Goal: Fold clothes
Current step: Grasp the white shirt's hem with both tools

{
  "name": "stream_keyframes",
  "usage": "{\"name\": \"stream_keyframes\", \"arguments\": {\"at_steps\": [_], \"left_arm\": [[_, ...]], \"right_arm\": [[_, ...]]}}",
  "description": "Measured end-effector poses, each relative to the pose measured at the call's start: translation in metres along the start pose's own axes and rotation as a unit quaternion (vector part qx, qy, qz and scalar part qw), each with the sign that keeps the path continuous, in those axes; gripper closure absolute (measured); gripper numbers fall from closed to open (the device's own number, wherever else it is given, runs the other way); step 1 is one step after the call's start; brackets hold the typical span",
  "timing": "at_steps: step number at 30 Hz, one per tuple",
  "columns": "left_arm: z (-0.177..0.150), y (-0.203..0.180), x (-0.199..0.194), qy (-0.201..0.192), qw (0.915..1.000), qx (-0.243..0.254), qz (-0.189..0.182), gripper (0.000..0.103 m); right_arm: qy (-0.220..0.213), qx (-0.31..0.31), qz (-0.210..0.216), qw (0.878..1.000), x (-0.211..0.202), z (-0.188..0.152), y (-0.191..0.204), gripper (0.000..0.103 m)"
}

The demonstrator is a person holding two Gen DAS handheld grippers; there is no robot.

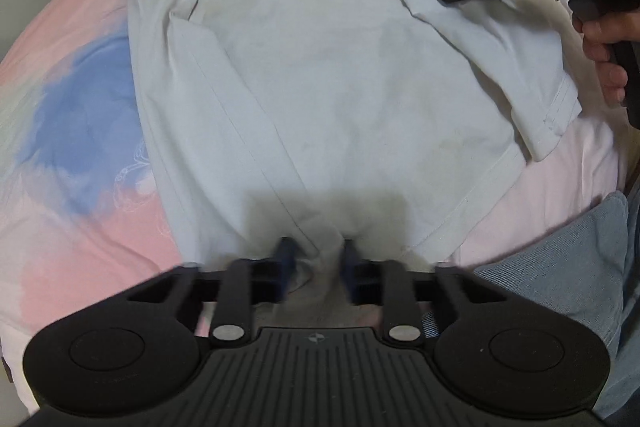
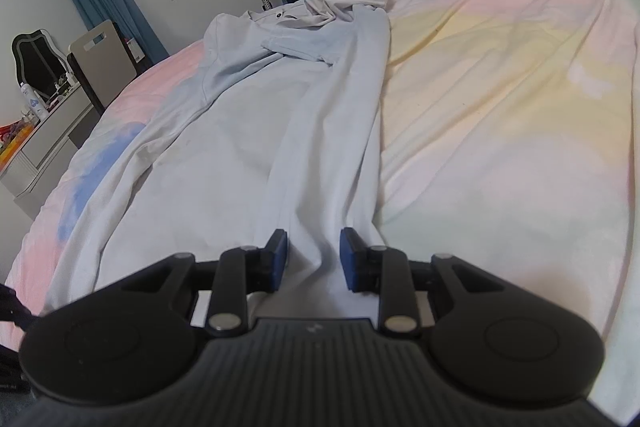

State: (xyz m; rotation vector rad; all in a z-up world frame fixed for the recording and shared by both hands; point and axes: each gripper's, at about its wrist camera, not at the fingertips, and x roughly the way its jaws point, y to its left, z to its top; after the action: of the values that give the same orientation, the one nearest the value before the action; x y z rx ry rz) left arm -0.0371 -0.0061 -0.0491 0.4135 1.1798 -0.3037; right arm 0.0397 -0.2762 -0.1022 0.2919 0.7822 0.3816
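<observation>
A pale blue shirt lies spread on a bed with a pink, blue and yellow pastel cover; its collar points away from the cameras and its sides are turned in over the body. The left hand-held gripper points steeply down at the near hem, a ridge of cloth bunched between its blue pads; the frame is blurred there, but the pads appear pinched on the fabric. The right hand-held gripper sits at the hem of the shirt's folded right side, jaws partly closed with a raised fold of cloth gripped between them; in the left wrist view it shows at the upper right, held in a hand. A denim-clad leg stands beside the bed.
</observation>
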Motion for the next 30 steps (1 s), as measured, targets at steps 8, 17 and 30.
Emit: {"name": "stream_keyframes", "arguments": {"at_steps": [8, 17, 30], "left_arm": [[0.015, 0.0, -0.067, -0.089, 0.9928, -0.037, -0.071, 0.098], [0.021, -0.033, 0.011, -0.063, 0.9905, -0.062, -0.105, 0.098], [-0.002, -0.004, -0.013, -0.177, 0.9543, -0.144, -0.193, 0.022]], "right_arm": [[0.0, 0.003, 0.002, 1.0, 0.001, -0.001, 0.0, 0.072], [-0.001, 0.01, 0.004, 1.0, -0.005, -0.004, -0.001, 0.072], [-0.034, 0.047, 0.022, 0.998, -0.049, -0.006, 0.002, 0.054]]}}
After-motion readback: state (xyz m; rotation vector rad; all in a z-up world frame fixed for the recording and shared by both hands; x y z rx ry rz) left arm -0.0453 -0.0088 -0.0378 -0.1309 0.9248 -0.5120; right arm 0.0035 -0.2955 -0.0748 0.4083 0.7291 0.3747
